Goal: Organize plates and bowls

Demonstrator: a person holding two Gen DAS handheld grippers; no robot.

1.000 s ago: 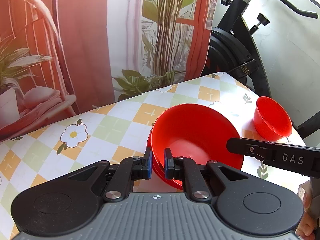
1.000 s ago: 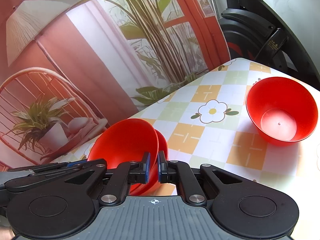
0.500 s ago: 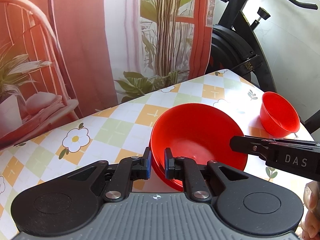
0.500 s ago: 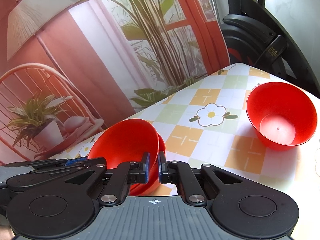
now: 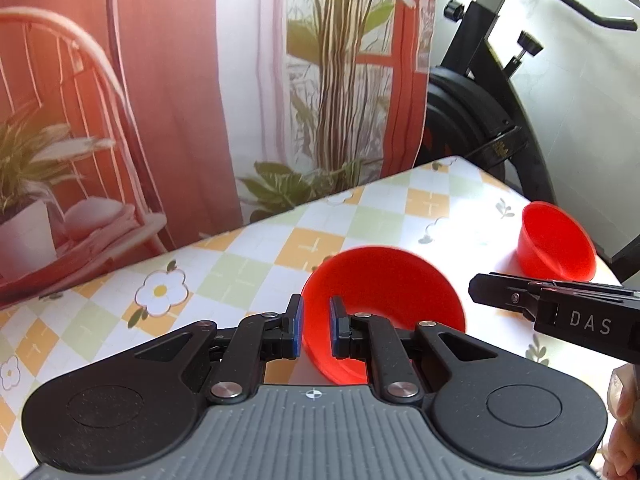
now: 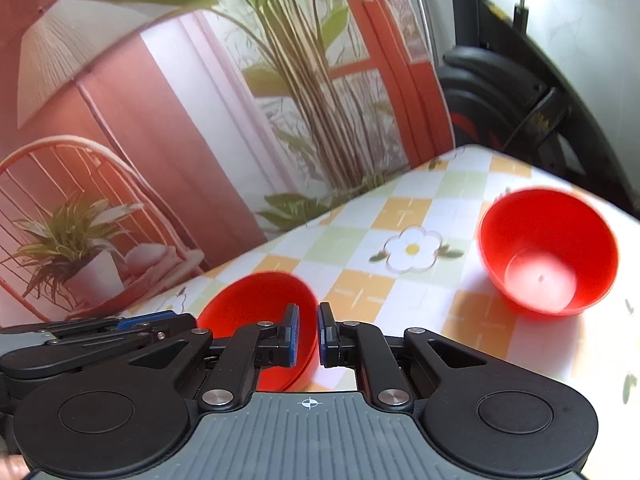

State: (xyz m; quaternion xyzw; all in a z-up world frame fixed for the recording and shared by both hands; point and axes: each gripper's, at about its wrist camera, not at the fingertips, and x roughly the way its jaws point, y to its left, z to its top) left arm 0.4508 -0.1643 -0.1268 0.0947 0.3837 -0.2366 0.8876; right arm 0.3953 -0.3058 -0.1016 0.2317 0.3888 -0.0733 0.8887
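A red bowl [image 5: 384, 292] sits right in front of my left gripper [image 5: 316, 328], whose blue pads are shut on its near rim. The same bowl [image 6: 256, 304] shows in the right wrist view, where my right gripper [image 6: 308, 338] is shut on its right rim. A second red rim shows just under it there, so it may be a nested pair. From the side, the right gripper [image 5: 560, 312] reaches in beside the bowl. Another red bowl [image 5: 556, 248] [image 6: 548, 252] stands alone near the table's right edge.
The table [image 5: 240, 264] has a checked cloth with flower prints. A printed backdrop [image 5: 180, 100] hangs along its far edge. A black exercise bike [image 5: 480, 112] stands past the far right corner. A person's hand [image 5: 624, 412] shows at lower right.
Both grippers have risen and drawn back from the table with the red bowl between them. The bowl looks smaller and blurred, and the lone bowl sits farther off.
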